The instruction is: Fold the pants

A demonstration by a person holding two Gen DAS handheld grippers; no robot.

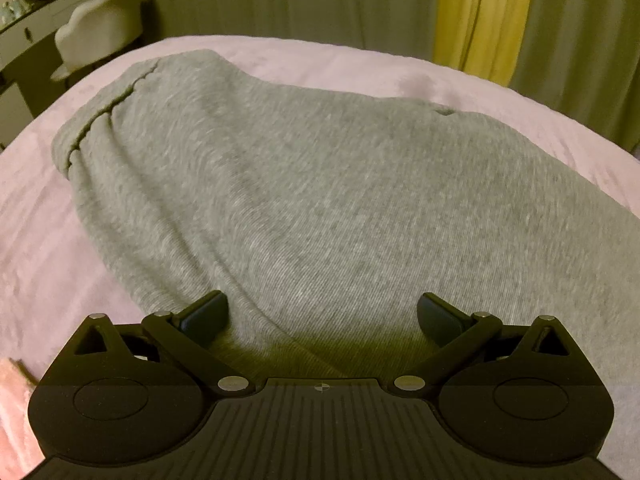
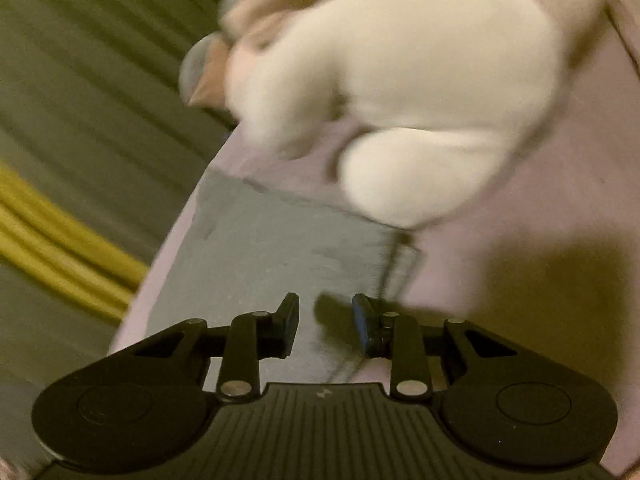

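Pants (image 1: 304, 184): we see grey knit pants lying on the bed, filling most of the left wrist view; their gathered waistband (image 1: 100, 116) sits at the far left end.
Pants, right wrist view (image 2: 280, 256): a flat grey stretch of them runs from the bed's far edge toward our right gripper, with a stitched edge on the picture's right side.
Bed cover (image 1: 48, 248): pale pink, under the pants and showing on all sides of them.
Left gripper (image 1: 322, 316): we hold it tilted down over the near part of the pants. Its jaws stand wide apart. Cloth lies below the gap, but neither finger (image 1: 208, 312) presses on it, so nothing is gripped.
Right gripper (image 2: 325, 328): we hold it above the grey cloth near the stitched edge. Its jaws are narrowed to a small gap, not fully together. The blue-padded finger (image 2: 362, 326) casts a shadow onto the cloth below. No cloth shows between the pads, so nothing is gripped.
Right wrist picture quality: blurred, so fine detail at the stitched edge cannot be told.
Soft toy (image 2: 408, 92): white and plush, lying on the bed cover just beyond the pants.
Curtains (image 1: 480, 16): green with one yellow panel, behind the bed.
Chair (image 1: 100, 24): pale, at the far left beside a dresser (image 1: 28, 40).
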